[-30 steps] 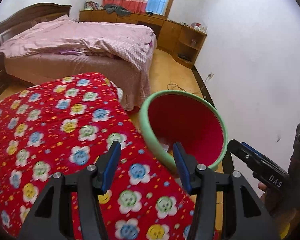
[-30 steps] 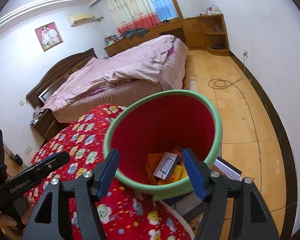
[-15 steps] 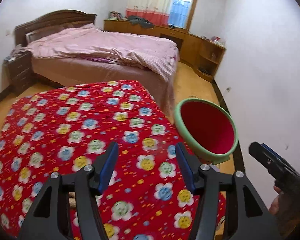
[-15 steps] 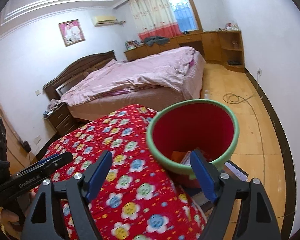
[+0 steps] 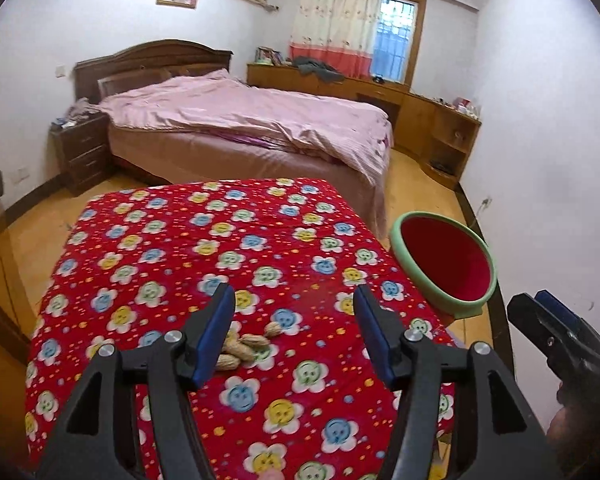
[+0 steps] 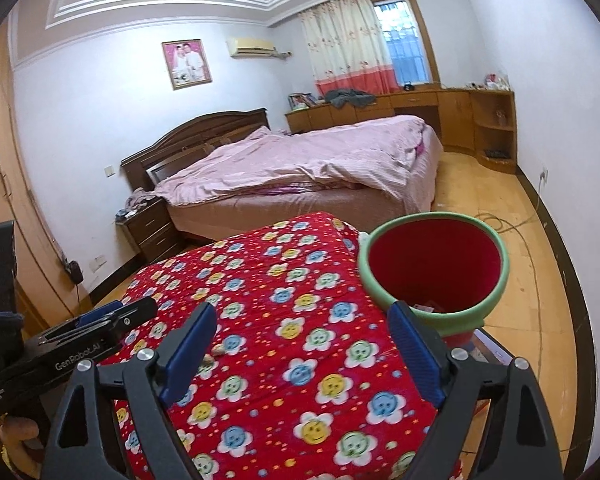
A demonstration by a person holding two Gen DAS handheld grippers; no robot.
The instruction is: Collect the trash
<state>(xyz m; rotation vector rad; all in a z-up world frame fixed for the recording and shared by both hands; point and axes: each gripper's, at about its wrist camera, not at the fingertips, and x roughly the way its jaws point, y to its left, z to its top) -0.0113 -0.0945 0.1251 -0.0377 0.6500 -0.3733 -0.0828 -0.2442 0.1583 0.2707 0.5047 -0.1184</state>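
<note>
Partly done: red bin (image 6: 436, 268) at right of frame is already holding scraps. Peanuts (image 5: 240, 348) are lying lower centre on the bench (image 5: 180, 240), uncollected. Left hand-held gripper (image 5: 296, 332) and right hand-held gripper (image 6: 300, 344) are both hovering apart, empty.

From your right wrist camera, your right gripper (image 6: 300, 344) hangs over the red flowered cloth (image 6: 284, 320), its blue-padded fingers (image 6: 186, 350) spread wide with nothing between them. Just off the cloth's right edge stands the red bin with the green rim (image 6: 434, 266); a few scraps lie at its bottom, too small to identify. A small pale bit (image 6: 219, 349) rests on the cloth beside your left finger. Your left gripper (image 6: 100, 322) reaches over the cloth's left edge, its jaws nearly together. Beyond the cloth's far edge sits the pink-covered bed (image 6: 300, 168).
</note>
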